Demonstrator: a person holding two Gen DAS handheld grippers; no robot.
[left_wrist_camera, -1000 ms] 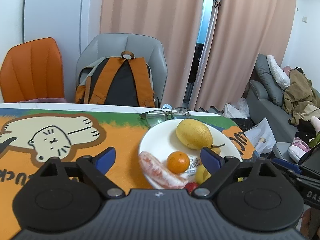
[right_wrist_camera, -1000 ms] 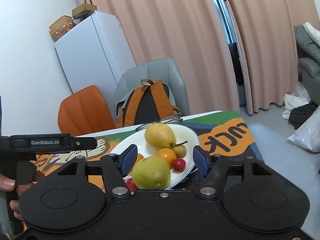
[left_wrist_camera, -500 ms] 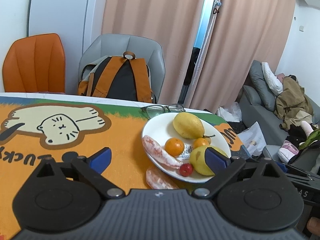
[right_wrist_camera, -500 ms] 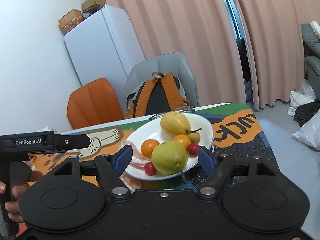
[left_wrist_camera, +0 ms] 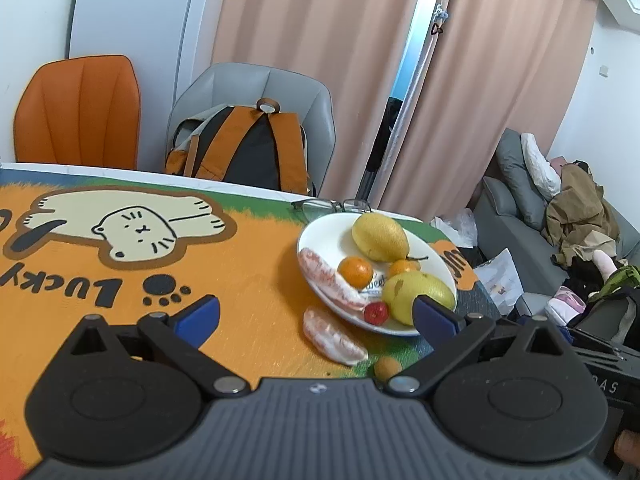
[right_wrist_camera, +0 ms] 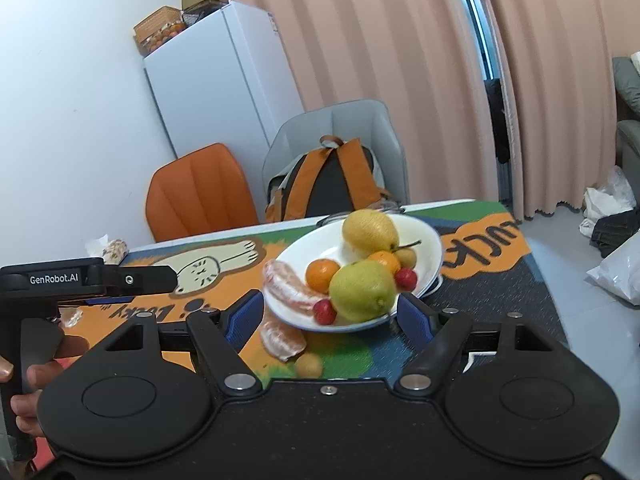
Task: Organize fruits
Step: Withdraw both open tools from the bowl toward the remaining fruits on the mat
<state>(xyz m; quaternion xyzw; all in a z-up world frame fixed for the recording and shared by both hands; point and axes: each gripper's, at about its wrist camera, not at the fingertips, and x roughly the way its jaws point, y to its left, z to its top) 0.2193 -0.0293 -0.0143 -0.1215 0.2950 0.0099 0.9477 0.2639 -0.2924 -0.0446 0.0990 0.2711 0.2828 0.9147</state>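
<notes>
Fruits crowd the white plate [right_wrist_camera: 434, 240] near the mat's edge while a peeled segment [left_wrist_camera: 334, 338] lies beside it, and my left gripper [left_wrist_camera: 316, 314], jaws opening and empty, could nudge the plate off.

Soft, even daylight comes through the curtains [left_wrist_camera: 320, 80], fisheye bending warps the edges, and the plate [right_wrist_camera: 432, 240] looks slightly blurred.

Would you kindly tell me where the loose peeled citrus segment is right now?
The peeled citrus segment lies on the orange mat, off the white plate and beside its near rim, with a small round brown fruit just in front of it.
</notes>
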